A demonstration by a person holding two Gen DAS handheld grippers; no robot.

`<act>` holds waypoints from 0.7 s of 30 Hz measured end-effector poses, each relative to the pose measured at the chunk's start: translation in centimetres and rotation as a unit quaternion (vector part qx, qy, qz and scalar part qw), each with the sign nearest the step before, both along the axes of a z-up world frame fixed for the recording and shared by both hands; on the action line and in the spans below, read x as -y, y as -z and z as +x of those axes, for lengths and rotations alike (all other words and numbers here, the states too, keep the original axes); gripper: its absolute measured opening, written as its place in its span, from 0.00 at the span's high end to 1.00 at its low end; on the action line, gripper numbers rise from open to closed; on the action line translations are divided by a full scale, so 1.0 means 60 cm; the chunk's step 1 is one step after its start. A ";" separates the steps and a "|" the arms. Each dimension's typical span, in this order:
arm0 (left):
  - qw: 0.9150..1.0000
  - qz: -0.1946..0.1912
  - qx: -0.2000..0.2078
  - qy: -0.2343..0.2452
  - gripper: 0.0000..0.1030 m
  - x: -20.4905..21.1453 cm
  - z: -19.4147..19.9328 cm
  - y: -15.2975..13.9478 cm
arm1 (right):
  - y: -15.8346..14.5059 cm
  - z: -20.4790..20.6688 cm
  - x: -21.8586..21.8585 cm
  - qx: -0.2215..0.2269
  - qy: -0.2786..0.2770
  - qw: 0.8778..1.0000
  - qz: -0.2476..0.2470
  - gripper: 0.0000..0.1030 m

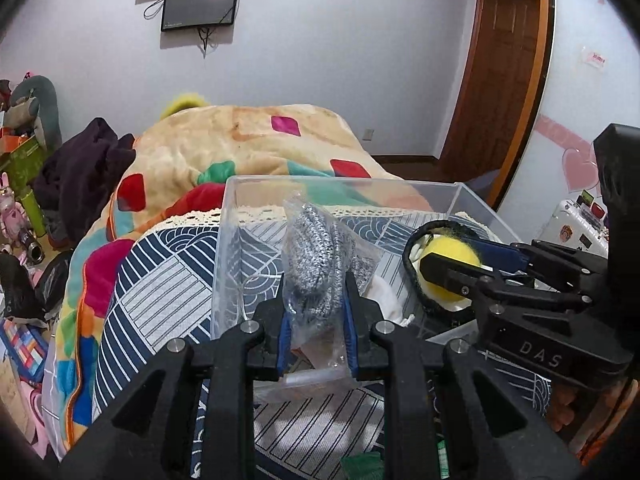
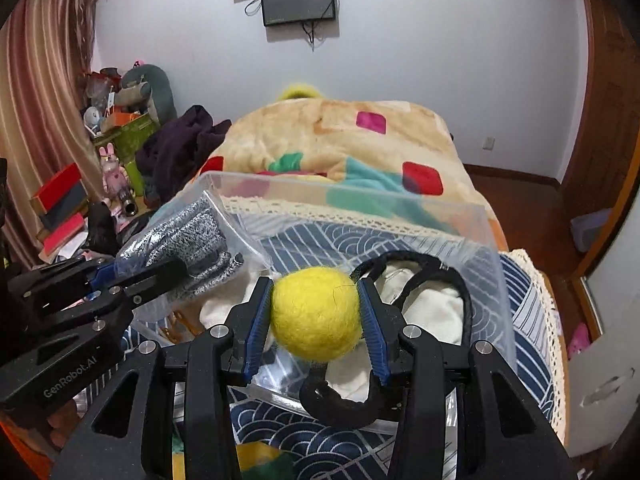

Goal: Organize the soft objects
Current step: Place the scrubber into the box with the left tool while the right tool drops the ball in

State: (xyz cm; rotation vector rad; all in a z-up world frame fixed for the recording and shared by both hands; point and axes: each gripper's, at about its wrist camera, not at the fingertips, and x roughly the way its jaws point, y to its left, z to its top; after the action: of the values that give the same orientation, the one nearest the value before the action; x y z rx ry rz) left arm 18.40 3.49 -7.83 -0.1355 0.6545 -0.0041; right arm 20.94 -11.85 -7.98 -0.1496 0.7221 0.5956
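Note:
A clear plastic bin (image 1: 224, 248) stands on the patterned bedcover; its rim also shows in the right wrist view (image 2: 360, 196). My left gripper (image 1: 316, 300) is shut on a clear bag of grey knit fabric (image 1: 316, 256) and holds it over the bin's near-left part; the bag also shows in the right wrist view (image 2: 188, 232). My right gripper (image 2: 316, 316) is shut on a yellow felt ball (image 2: 316, 314) above the bin, seen from the left wrist too (image 1: 452, 264). A black strap loop (image 2: 460, 280) and white cloth (image 2: 432, 308) lie in the bin.
A colourful fleece blanket (image 1: 240, 148) is heaped behind the bin, with a dark garment (image 1: 84, 168) to its left. Boxes and toys (image 2: 116, 140) crowd the far left by the curtain. A wooden door (image 1: 504, 80) stands at the right.

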 end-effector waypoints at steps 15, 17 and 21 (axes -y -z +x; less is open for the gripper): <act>0.999 0.012 0.034 -0.002 0.36 0.003 -0.052 -0.037 | -0.039 -0.027 0.026 0.051 0.018 0.999 -0.003 0.35; 0.999 0.009 0.044 -0.001 0.30 0.002 -0.068 -0.044 | -0.049 -0.037 0.033 0.062 0.020 0.998 0.003 0.34; 0.998 0.022 0.055 0.005 0.22 0.010 -0.097 -0.055 | -0.069 -0.064 0.053 0.082 0.019 0.996 0.025 0.24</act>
State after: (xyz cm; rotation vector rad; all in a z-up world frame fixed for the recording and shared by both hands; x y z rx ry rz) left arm 12.56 2.87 -4.53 -0.0882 0.5440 -0.0063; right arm 17.08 -15.02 -3.87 -0.1359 0.5490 0.5570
